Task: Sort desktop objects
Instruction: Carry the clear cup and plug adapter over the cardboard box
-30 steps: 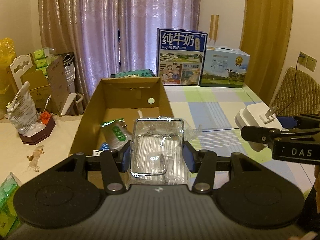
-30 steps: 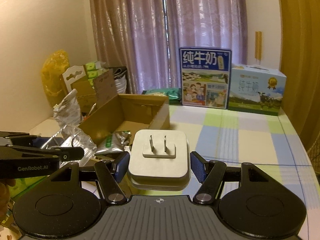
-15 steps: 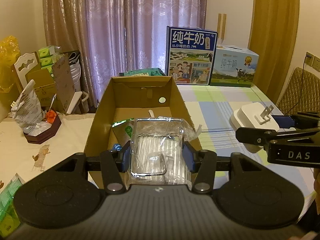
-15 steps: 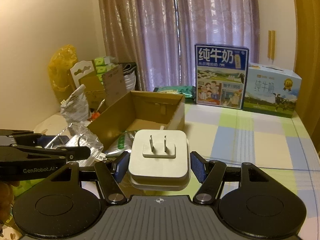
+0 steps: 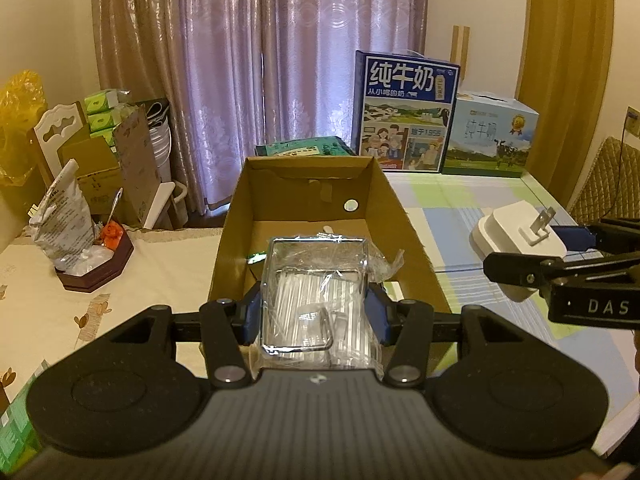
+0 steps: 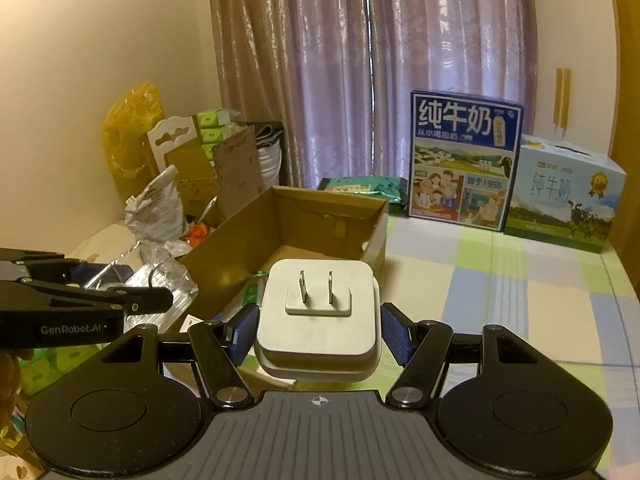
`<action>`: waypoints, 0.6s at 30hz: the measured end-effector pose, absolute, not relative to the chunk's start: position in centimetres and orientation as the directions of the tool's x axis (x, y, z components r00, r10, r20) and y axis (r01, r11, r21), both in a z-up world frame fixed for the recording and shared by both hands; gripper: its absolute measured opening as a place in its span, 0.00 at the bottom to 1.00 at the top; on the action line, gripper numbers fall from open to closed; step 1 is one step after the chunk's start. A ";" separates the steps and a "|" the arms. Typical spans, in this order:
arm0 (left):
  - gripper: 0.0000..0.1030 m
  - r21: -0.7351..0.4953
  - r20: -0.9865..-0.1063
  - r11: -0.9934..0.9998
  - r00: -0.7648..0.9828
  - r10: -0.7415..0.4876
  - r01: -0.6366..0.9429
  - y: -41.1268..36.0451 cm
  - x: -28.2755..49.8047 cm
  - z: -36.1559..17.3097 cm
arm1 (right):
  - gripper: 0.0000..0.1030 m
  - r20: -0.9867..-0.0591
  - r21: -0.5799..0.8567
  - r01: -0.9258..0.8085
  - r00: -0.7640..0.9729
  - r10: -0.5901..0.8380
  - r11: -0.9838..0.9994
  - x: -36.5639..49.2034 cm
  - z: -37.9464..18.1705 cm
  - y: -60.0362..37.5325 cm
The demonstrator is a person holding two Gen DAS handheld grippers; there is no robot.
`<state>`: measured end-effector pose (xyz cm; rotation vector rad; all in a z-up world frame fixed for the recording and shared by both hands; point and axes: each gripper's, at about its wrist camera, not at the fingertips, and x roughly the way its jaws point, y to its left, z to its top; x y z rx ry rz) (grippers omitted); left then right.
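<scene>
My left gripper is shut on a clear plastic packet with a wire frame and white sticks inside, held just above the near end of an open cardboard box. A green packet lies on the box floor, mostly hidden. My right gripper is shut on a white plug adapter, its two prongs facing forward. In the left wrist view the white plug adapter hangs to the right of the box, over the checked tablecloth. In the right wrist view the cardboard box sits ahead and left, with the clear plastic packet beside it.
Two milk cartons, a blue one and a pale one, stand at the table's far edge by the curtain. A green pack lies behind the box. On the left are a dark tray with a crumpled bag and stacked cardboard and tissue packs.
Both grippers have risen and tilted up a little, so the box looks lower and further ahead. The packet and the adapter stay gripped as before.
</scene>
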<state>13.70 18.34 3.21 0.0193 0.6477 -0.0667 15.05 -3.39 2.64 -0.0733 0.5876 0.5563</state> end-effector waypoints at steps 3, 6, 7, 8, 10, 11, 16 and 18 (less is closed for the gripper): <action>0.45 0.000 -0.609 0.998 0.791 -0.053 0.067 18.7 14.8 3.1 | 0.61 -0.546 0.092 -0.525 0.684 0.484 0.846 15.7 2.5 -2.6; 0.45 -0.002 -0.614 0.998 0.787 -0.054 0.068 18.9 15.6 3.0 | 0.61 -0.546 0.098 -0.534 0.676 0.494 0.840 16.4 2.5 -1.8; 0.45 -0.001 -0.615 0.998 0.786 -0.054 0.068 18.9 15.9 3.0 | 0.61 -0.546 0.098 -0.537 0.675 0.496 0.838 16.6 2.4 -1.6; 0.45 -0.001 -0.618 0.998 0.785 -0.054 0.068 19.0 16.1 2.9 | 0.61 -0.547 0.099 -0.540 0.672 0.499 0.836 16.8 2.4 -1.4; 0.45 -0.002 -0.623 0.998 0.780 -0.055 0.069 19.1 16.6 2.7 | 0.61 -0.548 0.100 -0.543 0.669 0.501 0.834 17.3 2.2 -0.9; 0.45 -0.002 -0.626 0.998 0.778 -0.055 0.069 19.1 16.8 2.6 | 0.61 -0.549 0.101 -0.544 0.668 0.502 0.833 17.5 2.2 -0.8; 0.45 0.004 -0.640 0.997 0.767 -0.053 0.072 18.9 17.8 1.8 | 0.61 -0.554 0.103 -0.546 0.663 0.504 0.831 18.5 1.8 -0.3; 0.45 0.004 -0.644 0.997 0.763 -0.053 0.072 18.9 18.2 1.6 | 0.61 -0.556 0.104 -0.546 0.661 0.504 0.831 18.8 1.7 -0.3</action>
